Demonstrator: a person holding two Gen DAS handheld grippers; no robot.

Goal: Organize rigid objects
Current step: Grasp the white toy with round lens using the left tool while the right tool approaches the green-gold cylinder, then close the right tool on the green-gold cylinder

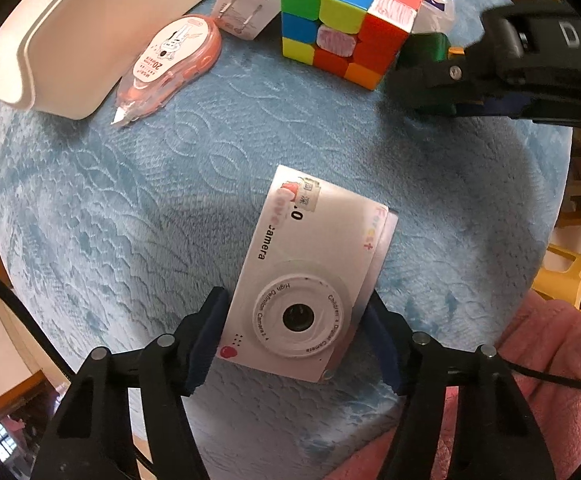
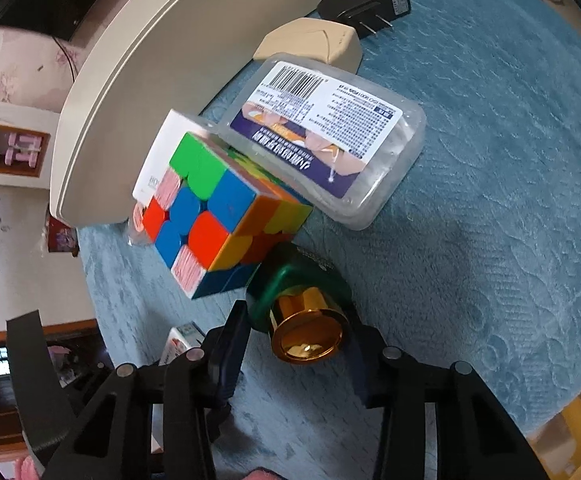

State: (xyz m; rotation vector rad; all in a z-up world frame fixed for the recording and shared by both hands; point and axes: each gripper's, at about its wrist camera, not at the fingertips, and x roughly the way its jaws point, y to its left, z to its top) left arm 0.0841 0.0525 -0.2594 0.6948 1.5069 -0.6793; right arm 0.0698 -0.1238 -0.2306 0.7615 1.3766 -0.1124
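A white children's camera (image 1: 310, 264) lies flat on the blue plush cover (image 1: 130, 200), lens up. My left gripper (image 1: 296, 336) points straight down over it, and both blue pads press its two long sides at the lens end. A small green bottle with a gold cap (image 2: 306, 320) lies beside a colourful puzzle cube (image 2: 218, 216). The right gripper (image 2: 298, 340) is shut on that bottle, its fingers against the green body. In the left wrist view the right gripper (image 1: 426, 64) shows at the upper right with the green bottle (image 1: 428, 44) in it, next to the cube (image 1: 346, 28).
A cream tray (image 1: 50, 32), a pink correction tape (image 1: 170, 64) and a white plug (image 1: 246, 4) lie at the back left. A clear labelled box (image 2: 330, 148), a beige case (image 2: 314, 40) and a black adapter (image 2: 366, 4) sit behind the cube. Pink cloth (image 1: 550, 380) borders the cover.
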